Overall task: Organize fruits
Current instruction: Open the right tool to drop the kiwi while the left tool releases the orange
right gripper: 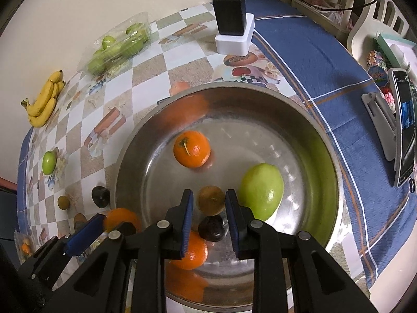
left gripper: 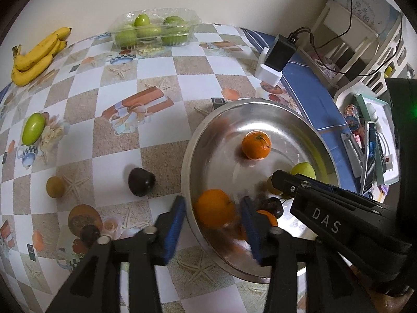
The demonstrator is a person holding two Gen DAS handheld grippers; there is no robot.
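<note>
The left gripper (left gripper: 213, 224) hangs over the near rim of the steel bowl (left gripper: 307, 120), its blue-padded fingers (left gripper: 176, 224) parted; an orange (left gripper: 215, 207) sits between them inside the bowl, blurred, with a clear gap on the left side, so the pads do not press on it.

The right gripper (right gripper: 209, 221) points down into the same bowl from the other side; its fingers (right gripper: 188, 221) stand only a narrow way apart and grip nothing — a small brown fruit (right gripper: 210, 200) and a dark plum-like fruit (right gripper: 211, 228) show in the gap beyond the tips, lying on the bowl's floor, and the pads do not close on either.

In the bowl, seen from the right wrist: a stemmed orange (right gripper: 192, 149) toward the far side, a large green fruit (right gripper: 261, 191) to the right against the wall, another orange (right gripper: 190, 251) under the right gripper's left finger, and the orange by the left gripper at the near-left rim.

Outside the bowl on the checked tabletop (left gripper: 156, 120): a dark fruit (left gripper: 141, 181) just beside the rim; a small brown fruit (left gripper: 55, 187) further left; a green fruit (left gripper: 33, 128) well apart near the left edge; a bunch of bananas (left gripper: 39, 56) at the far left; a clear plastic tray of green fruits (left gripper: 153, 30) at the far side. A black device on a white block (left gripper: 276, 57) stands on the blue cloth behind the bowl; a phone on a stand (right gripper: 405, 127) lies to the right.
</note>
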